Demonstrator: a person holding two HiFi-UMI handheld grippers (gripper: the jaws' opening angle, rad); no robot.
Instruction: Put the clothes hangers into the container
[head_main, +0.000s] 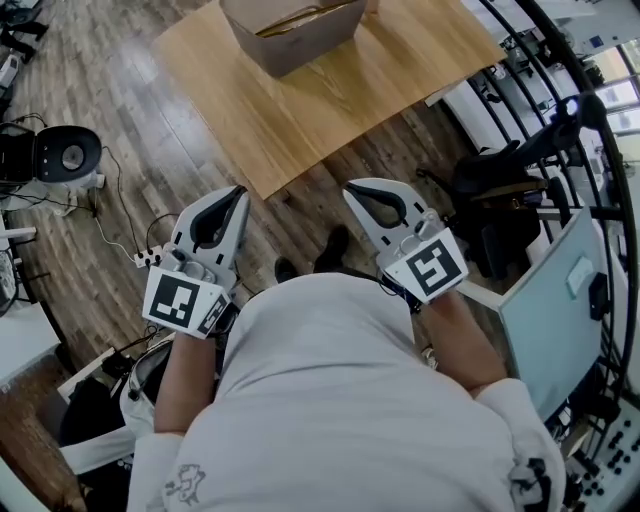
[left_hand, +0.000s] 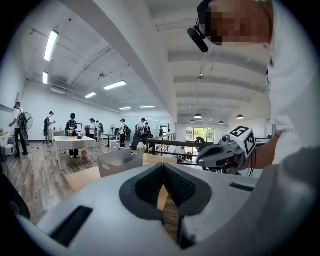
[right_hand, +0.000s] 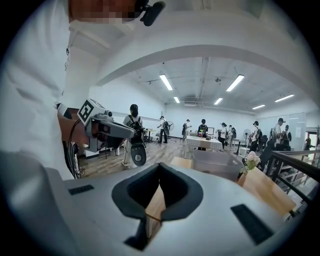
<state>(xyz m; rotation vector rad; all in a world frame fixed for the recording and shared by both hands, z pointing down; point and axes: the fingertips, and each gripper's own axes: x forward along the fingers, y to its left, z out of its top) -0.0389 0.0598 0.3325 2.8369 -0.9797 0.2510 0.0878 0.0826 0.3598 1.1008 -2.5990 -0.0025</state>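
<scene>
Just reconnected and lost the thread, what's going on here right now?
A person stands a little short of the wooden table, holding the left gripper and the right gripper out in front, both pointed toward it. Both grippers have their jaws closed with nothing between them. The container sits on the table's far part. No clothes hangers show in any view, so none is being handled at this moment.

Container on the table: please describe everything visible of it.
The container is a grey-brown, open-topped box with plain walls and rounded corners; it looks like plastic. The left gripper view shows what seems a slot handle in one wall. It stands upright on the wooden table, askew to its edges; the head view crops its far part. A tan strip shows inside, too unclear to name. Only the table touches it.
</scene>
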